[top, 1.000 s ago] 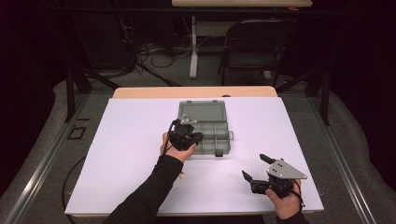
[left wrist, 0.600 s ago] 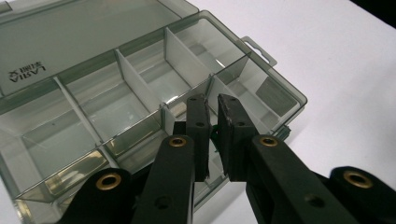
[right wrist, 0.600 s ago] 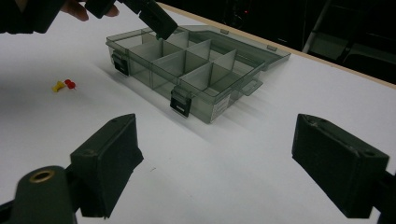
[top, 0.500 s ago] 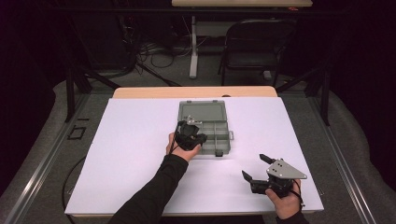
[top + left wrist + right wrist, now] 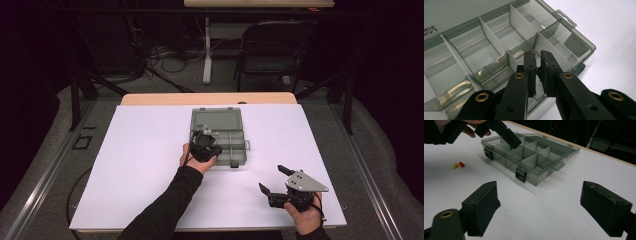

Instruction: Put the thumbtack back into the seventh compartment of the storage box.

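The left gripper [image 5: 537, 56] has its jaws drawn nearly together, pinching a small green item [image 5: 538, 72] whose kind cannot be told, only a sliver of it showing between the pads. It hangs tilted down over the near row of a clear grey compartment box [image 5: 220, 134], above a front compartment close to the box's near wall. In the high view the left hand [image 5: 200, 155] wraps the gripper from the 7 o'clock side, its dark-sleeved forearm [image 5: 165, 205] running diagonally from the bottom edge up to the box's near left corner. The box sits at the table's centre with its lid [image 5: 216, 119] laid open flat toward 12 o'clock and two dark latches [image 5: 521, 175] on its near wall. In the right gripper view, a yellow pushpin [image 5: 455, 165] and a red pushpin [image 5: 462, 164] lie touching on the white tabletop [image 5: 140, 150], near the box's left front corner. The right gripper [image 5: 274, 178] rests low at 5 o'clock on the table, well apart from the box, jaws spread wide and holding nothing, the right hand [image 5: 305, 217] gripping it from behind.
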Available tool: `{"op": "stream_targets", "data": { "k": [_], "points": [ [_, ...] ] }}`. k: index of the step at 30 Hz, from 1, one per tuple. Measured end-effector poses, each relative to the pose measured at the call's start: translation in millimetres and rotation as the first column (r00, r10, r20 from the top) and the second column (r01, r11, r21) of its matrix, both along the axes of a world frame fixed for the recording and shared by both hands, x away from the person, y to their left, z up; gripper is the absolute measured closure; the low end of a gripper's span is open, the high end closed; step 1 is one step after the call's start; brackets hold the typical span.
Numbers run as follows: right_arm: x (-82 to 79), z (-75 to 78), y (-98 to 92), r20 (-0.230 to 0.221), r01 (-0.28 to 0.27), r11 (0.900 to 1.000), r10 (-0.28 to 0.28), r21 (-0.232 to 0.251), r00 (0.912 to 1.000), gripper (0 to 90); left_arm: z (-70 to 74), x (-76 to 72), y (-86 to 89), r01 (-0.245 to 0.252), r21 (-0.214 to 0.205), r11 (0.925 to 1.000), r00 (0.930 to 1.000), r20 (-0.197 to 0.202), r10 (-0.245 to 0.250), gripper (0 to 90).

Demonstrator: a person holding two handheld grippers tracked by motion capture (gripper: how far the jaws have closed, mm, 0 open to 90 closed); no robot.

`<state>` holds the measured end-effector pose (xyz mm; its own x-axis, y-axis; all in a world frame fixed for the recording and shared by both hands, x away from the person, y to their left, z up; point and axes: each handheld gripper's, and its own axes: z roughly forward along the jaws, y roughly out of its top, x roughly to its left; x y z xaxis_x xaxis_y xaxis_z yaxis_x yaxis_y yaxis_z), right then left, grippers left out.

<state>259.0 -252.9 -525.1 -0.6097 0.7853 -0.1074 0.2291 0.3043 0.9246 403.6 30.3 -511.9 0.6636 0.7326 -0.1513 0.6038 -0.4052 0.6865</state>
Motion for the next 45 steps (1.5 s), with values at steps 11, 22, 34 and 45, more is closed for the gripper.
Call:
{"op": "stream_targets", "data": {
  "k": [11,22,34,45],
  "points": [
    [0.0,0.0,0.1,0.001,-0.001,1.0000,0.001,0.000,1.0000,14.4,-4.0,0.9,-3.0,0.004,0.003,1.0000,1.0000,-0.005,-0.004,82.4],
    [0.0,0.0,-0.1,-0.001,0.000,1.0000,0.000,0.001,1.0000,14.4,-0.2,0.3,1.1,0.000,-0.032,0.9995,0.9997,0.023,0.000,56.1],
    [-0.2,0.0,-0.1,0.001,0.001,1.0000,-0.001,-0.001,1.0000,14.4,13.6,-6.9,16.0,0.000,-0.046,0.9989,0.9934,0.115,0.005,39.0],
    [-0.4,0.1,0.1,0.004,0.002,1.0000,-0.002,0.001,1.0000,14.4,30.0,-19.8,39.0,0.005,-0.053,0.9986,0.9898,0.143,0.003,38.4]
  ]
}}
